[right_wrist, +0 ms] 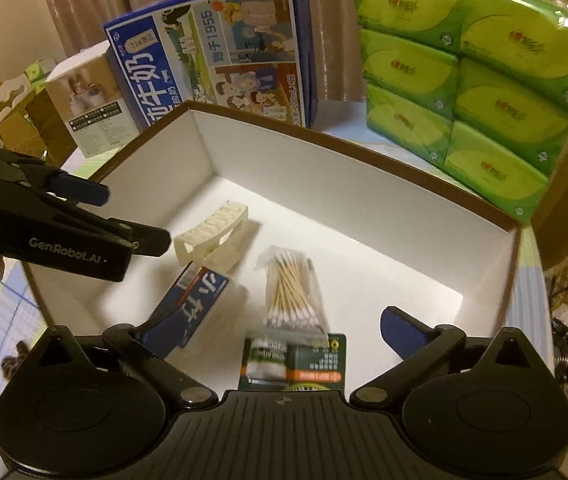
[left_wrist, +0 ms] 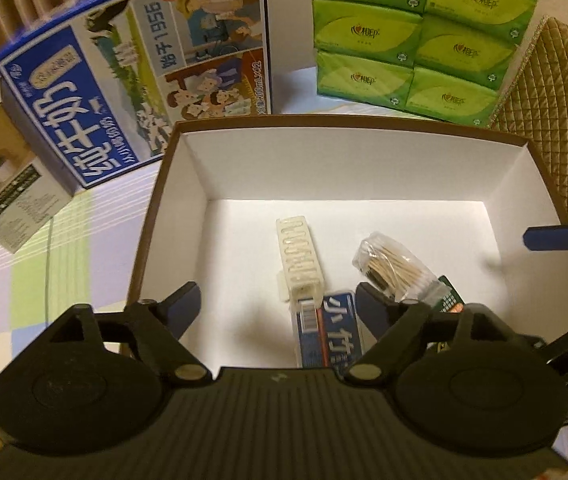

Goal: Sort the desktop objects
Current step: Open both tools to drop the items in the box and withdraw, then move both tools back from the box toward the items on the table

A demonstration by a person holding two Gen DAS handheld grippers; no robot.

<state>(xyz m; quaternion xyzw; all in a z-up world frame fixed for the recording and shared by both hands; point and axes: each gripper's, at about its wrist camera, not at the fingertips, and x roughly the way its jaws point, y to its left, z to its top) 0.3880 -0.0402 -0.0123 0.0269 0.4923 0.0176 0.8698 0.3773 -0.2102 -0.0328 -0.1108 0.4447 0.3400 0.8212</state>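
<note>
A: Where do the sorted things lie?

B: In the white-lined box (right_wrist: 364, 216), toward its near wall: a bag of cotton swabs (right_wrist: 294, 292), a blue packet (right_wrist: 200, 300), a cream plastic clip (right_wrist: 212, 236) and a green card pack (right_wrist: 296, 364).

A: How would the swab bag handle?

B: Light, soft and slippery, I'd judge; take it across the middle.

A: And the grippers?

B: The left gripper (left_wrist: 280, 304) and right gripper (right_wrist: 280, 330) both hang over the box, fingers wide apart, nothing clamped.

A: Beyond the box?

B: A milk carton (left_wrist: 136, 76) and tissue packs (left_wrist: 420, 36) at the counter's far edge.
</note>
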